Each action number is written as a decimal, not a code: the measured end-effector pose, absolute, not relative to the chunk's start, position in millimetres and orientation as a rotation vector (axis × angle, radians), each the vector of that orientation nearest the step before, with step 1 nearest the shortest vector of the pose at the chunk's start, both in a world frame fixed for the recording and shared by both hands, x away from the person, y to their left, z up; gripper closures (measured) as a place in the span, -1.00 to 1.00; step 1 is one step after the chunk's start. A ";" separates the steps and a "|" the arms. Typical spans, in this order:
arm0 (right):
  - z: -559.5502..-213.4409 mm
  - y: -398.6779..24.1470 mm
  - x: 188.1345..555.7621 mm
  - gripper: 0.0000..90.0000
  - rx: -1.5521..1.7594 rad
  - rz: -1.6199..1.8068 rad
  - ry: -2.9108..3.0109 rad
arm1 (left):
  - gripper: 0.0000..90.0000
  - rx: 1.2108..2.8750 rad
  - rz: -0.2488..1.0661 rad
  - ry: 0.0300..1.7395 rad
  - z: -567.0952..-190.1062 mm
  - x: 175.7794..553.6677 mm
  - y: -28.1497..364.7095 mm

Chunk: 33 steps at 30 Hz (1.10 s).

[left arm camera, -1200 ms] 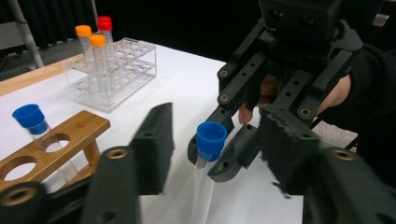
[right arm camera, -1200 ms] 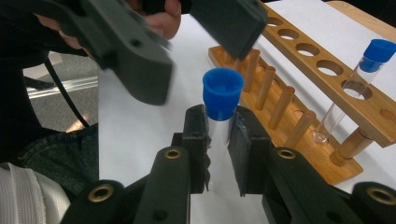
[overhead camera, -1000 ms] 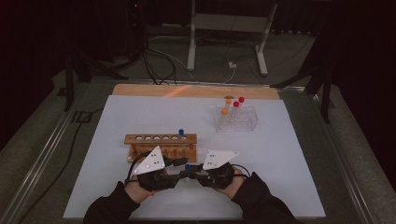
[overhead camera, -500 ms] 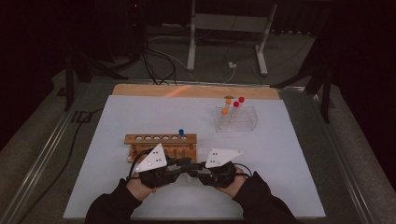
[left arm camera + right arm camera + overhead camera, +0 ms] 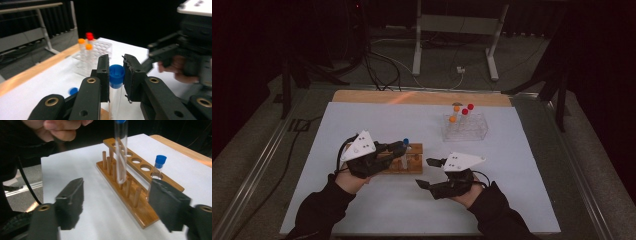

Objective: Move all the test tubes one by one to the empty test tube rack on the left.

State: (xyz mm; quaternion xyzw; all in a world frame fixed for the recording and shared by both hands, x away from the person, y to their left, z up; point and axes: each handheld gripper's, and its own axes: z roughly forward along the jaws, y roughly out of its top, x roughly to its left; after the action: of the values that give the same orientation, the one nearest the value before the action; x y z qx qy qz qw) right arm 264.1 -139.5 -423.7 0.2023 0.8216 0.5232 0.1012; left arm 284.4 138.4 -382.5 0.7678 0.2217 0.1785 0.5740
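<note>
Left gripper [image 5: 116, 75] clamped on blue-capped tube [image 5: 116, 75] above wooden rack [image 5: 130, 187]; right gripper [image 5: 120, 202] just spread apart, empty.

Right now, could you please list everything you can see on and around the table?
Held test tube: one, clear with blue cap, between the left jaws above the wooden rack.
Racked test tube: one, blue cap, standing in the wooden rack.
Wooden rack: one, brown, near middle of the sheet.
Clear rack: one, transparent, far right.
Capped tubes: three, two orange and one red cap, in the clear rack.
White sheet: one, covering the table.
Stand legs: grey, on the floor beyond.
Left gripper: black, shut on the tube.
Right gripper: black, jaws open, nothing between.
</note>
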 end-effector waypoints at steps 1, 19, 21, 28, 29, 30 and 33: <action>-422.7 -140.2 263.7 -0.52 0.607 1.550 2.413 | 0.72 1.791 0.427 0.526 -381.5 287.2 139.8; -416.7 -153.8 267.2 -0.96 0.674 1.634 2.347 | 0.72 1.774 0.487 0.638 -396.5 334.3 149.2; -417.1 -154.3 267.8 -0.96 0.672 1.631 2.352 | 0.72 1.781 0.485 0.646 -400.3 336.6 148.1; -418.7 -156.3 268.7 -0.96 0.671 1.635 2.345 | 0.72 1.806 0.474 0.673 -411.6 340.0 146.7; -419.1 -156.2 268.6 -0.96 0.665 1.633 2.346 | 0.72 1.805 0.470 0.678 -413.0 340.4 147.1; -419.3 -156.2 268.2 -0.96 0.664 1.630 2.344 | 0.72 1.811 0.466 0.677 -414.5 340.4 147.3; -419.6 -156.9 268.7 -0.96 0.669 1.637 2.342 | 0.72 1.800 0.442 0.679 -419.9 339.9 147.9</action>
State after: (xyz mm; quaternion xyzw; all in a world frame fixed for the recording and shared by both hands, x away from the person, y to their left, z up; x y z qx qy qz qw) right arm 268.7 -156.9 -419.6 0.2268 0.7938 0.5549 0.1031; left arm 339.9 147.9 -419.9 0.7609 0.2870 0.1869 0.5511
